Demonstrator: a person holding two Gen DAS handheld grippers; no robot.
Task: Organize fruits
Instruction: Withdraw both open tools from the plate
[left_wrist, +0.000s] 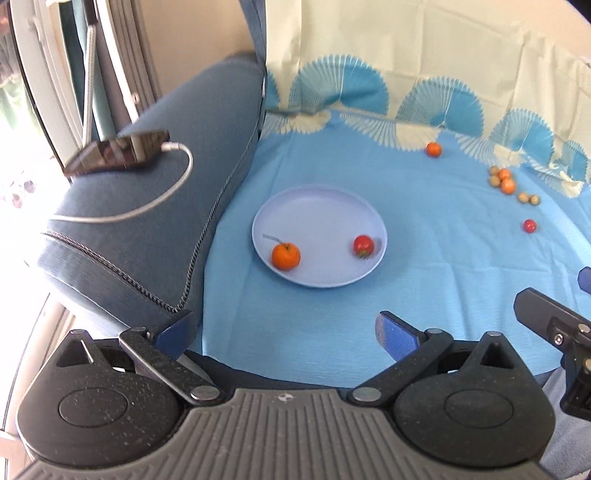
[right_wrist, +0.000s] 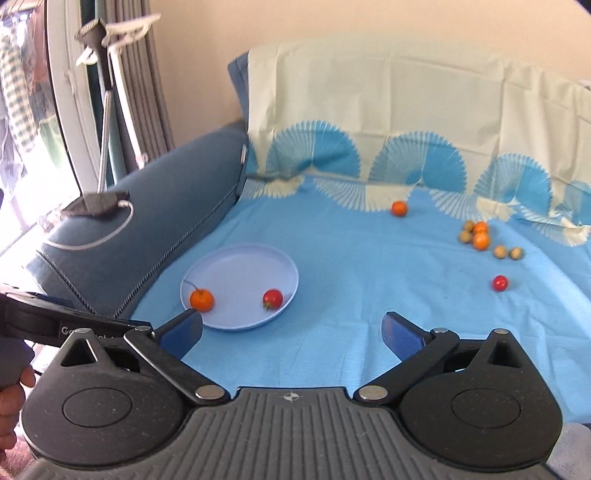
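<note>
on the blue patterned cloth spread over the sofa seat, we find the job partly done. the round pale lavender plastic plate sits near the dark blue sofa armrest, and it carries two fruits: a small orange tangerine with a thin stem at its near left, and a red cherry tomato with a green calyx toward its near right, the two well apart from each other.

the rest lies loose on the cloth, well away from the plate. a lone orange fruit rests far back by the fan-patterned border. to the right we see a mixed cluster of two orange fruits and several small brownish round fruits, some touching. nearer us, a single red tomato sits by itself.

our left hand-held gripper is released, its blue-padded jaws spread wide and holding nothing, low over the near edge of the cloth. our right hand-held gripper is likewise released and empty, with the plate just beyond its left finger.

we judge that two pieces are gathered and most are left, so the task is at an early stage; how the fruits should be sorted we cannot tell.
</note>
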